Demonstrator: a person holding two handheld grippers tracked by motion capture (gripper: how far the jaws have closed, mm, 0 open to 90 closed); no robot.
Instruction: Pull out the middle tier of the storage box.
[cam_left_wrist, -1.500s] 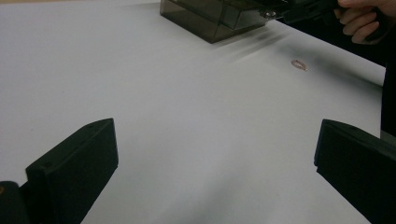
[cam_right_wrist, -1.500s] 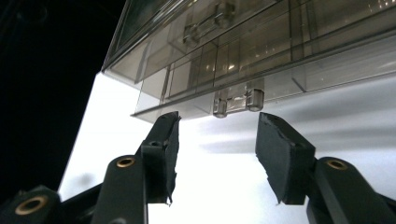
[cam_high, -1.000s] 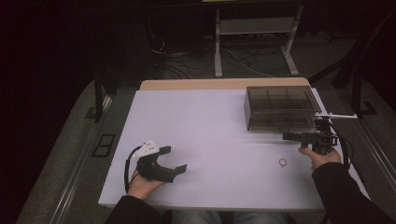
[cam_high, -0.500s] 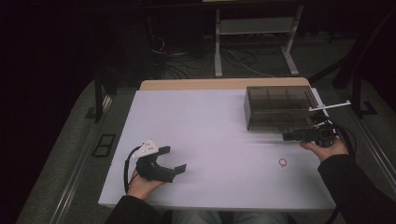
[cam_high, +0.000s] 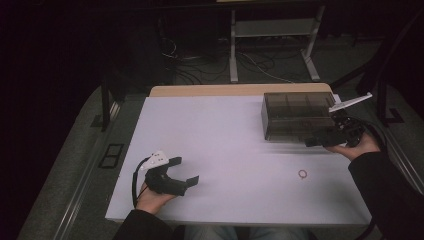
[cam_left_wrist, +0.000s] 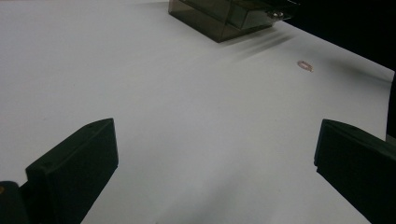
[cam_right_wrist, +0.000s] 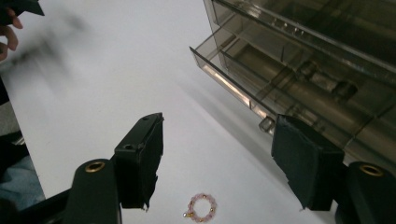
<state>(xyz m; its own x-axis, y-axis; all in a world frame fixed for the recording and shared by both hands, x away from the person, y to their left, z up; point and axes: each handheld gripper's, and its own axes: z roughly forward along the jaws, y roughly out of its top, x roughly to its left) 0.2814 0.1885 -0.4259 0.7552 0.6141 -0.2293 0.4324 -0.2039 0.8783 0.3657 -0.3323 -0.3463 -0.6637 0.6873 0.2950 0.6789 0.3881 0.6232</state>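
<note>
Drawer of the smoky organiser box stands pulled out, right gripper fingers released beside it, bead ring lying unpicked on the surface, left gripper idle, fingers spread.

1. A white table is carrying everything; a bare wooden strip is showing along its far edge.
2. A smoky transparent drawer organizer is sitting on the far right part of the surface, with one low drawer standing slightly pulled out.
3. A small pink beaded ring is lying flat on the near right area, apart from the organizer.
4. The left half of the surface is bearing no loose items.
</note>
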